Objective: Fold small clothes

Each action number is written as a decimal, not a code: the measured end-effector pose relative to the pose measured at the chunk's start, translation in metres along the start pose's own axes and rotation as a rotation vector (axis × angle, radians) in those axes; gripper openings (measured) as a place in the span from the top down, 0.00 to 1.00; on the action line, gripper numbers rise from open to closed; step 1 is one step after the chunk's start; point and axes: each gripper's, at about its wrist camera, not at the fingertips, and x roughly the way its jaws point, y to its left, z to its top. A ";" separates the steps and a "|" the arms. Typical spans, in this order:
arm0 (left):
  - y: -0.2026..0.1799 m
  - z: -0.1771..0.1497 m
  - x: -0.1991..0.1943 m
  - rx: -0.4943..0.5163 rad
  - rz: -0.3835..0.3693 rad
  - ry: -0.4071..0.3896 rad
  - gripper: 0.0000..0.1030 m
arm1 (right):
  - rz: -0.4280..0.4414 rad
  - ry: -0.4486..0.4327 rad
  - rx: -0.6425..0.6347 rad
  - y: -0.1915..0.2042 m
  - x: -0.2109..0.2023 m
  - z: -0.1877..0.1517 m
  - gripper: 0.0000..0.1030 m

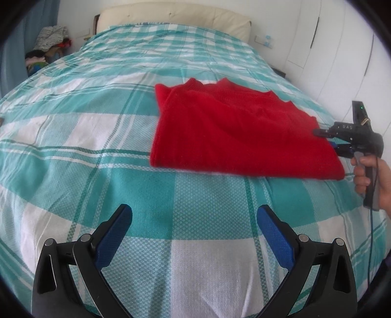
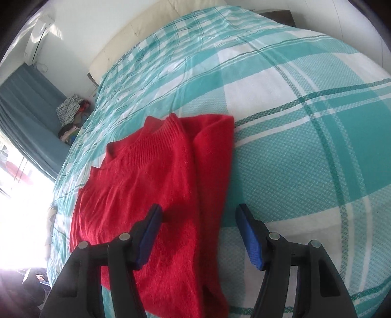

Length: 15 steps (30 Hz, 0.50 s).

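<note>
Red sweater [image 1: 234,129]: folded flat on the checked bedspread [image 1: 97,137], neckline toward the headboard. Left gripper [image 1: 194,234]: fingers apart, empty, clear of it. Right gripper [image 2: 198,234]: fingers apart over its edge (pads not pressing), probably placed to grasp.

A folded red sweater [image 1: 234,129] lies on the teal-checked bed [image 1: 97,137].

Folded sweater [image 1: 234,132] on bed [image 1: 97,137], headboard [image 1: 171,17] behind.

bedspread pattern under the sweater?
Teal-and-white plaid bedspread, clearest in the left wrist view.
</note>
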 end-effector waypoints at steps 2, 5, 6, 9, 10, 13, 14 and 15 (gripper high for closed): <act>0.003 0.005 -0.007 -0.001 -0.006 -0.008 0.01 | -0.002 0.056 -0.001 0.005 0.009 0.001 0.88; 0.015 0.014 -0.021 -0.009 0.009 -0.042 0.01 | -0.065 0.041 -0.022 0.025 0.001 0.006 0.89; 0.021 0.018 -0.026 -0.016 0.022 -0.054 0.01 | -0.071 0.036 -0.017 0.034 -0.004 0.009 0.89; 0.042 0.027 -0.034 -0.048 0.074 -0.082 0.01 | -0.047 0.033 -0.032 0.076 -0.016 0.022 0.89; 0.049 0.030 -0.036 -0.062 0.092 -0.091 0.01 | -0.037 0.039 -0.045 0.095 -0.016 0.026 0.89; 0.072 0.036 -0.043 -0.108 0.138 -0.118 0.01 | -0.024 0.069 -0.086 0.155 -0.002 0.033 0.89; 0.079 0.037 -0.044 -0.122 0.149 -0.123 0.01 | -0.014 0.079 -0.098 0.176 0.006 0.034 0.89; 0.086 0.038 -0.045 -0.136 0.158 -0.126 0.01 | -0.004 0.088 -0.109 0.195 0.016 0.034 0.89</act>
